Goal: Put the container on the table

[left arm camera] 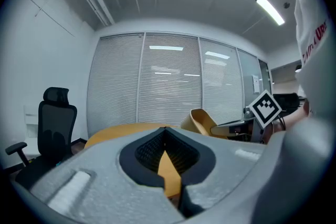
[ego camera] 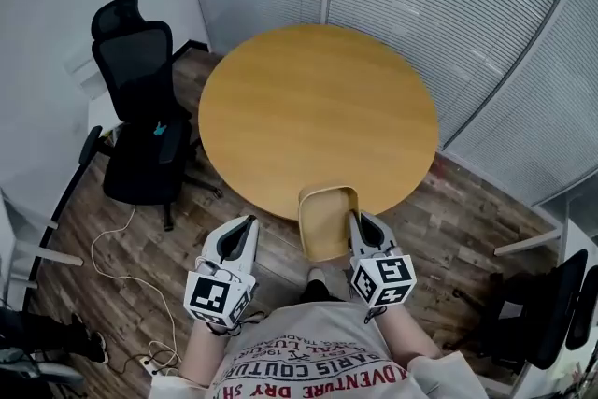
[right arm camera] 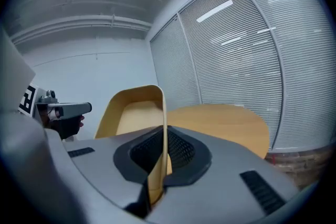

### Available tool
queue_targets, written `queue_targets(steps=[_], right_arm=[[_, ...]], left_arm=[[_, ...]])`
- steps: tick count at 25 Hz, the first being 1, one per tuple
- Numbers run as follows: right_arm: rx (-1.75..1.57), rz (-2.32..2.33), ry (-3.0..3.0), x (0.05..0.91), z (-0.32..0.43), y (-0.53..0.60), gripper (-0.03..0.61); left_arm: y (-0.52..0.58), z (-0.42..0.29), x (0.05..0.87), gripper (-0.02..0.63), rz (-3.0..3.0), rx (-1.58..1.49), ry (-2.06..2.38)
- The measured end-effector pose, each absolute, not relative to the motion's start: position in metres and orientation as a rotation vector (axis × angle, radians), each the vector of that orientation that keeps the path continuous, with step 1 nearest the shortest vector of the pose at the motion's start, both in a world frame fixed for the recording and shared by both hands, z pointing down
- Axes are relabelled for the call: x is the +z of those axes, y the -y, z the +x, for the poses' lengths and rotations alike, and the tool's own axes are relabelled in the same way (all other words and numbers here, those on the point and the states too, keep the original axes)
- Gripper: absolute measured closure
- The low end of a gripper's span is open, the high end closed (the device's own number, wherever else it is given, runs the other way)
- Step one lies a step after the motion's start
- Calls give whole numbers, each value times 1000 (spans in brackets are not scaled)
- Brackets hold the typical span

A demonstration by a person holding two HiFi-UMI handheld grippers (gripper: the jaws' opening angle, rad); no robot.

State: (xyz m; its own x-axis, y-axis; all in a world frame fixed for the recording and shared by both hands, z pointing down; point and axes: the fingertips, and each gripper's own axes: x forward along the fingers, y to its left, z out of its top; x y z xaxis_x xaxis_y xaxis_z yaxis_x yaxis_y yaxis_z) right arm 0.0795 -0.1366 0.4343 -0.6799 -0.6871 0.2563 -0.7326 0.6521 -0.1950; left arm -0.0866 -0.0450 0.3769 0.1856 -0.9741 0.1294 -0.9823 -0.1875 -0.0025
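The right gripper (ego camera: 360, 224) is clamped on the thin right wall of the tan container (ego camera: 327, 221), which hangs at the near edge of the round table (ego camera: 318, 107). It looks light, stiff and smooth, so this rim pinch probably suffices, though it could pivot. The left gripper (ego camera: 245, 234) is closed and empty.

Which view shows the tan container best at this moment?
The right gripper view: the container fills the centre, showing its open inside and the wall pinched in the right claw. The head view shows it from above, by the table edge. The left gripper view catches only a small part.
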Motion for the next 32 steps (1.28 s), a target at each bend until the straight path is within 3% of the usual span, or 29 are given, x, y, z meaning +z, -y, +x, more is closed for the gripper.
queue_targets(steps=[12,32], right_arm=[[433,1090,2701,450,75,285,563],[560,1388,2474,487,-29,409,563]], left_arm=[[189,-88,388,615,2284,157,1991],[364,-206,410,615,2477,163,1619]])
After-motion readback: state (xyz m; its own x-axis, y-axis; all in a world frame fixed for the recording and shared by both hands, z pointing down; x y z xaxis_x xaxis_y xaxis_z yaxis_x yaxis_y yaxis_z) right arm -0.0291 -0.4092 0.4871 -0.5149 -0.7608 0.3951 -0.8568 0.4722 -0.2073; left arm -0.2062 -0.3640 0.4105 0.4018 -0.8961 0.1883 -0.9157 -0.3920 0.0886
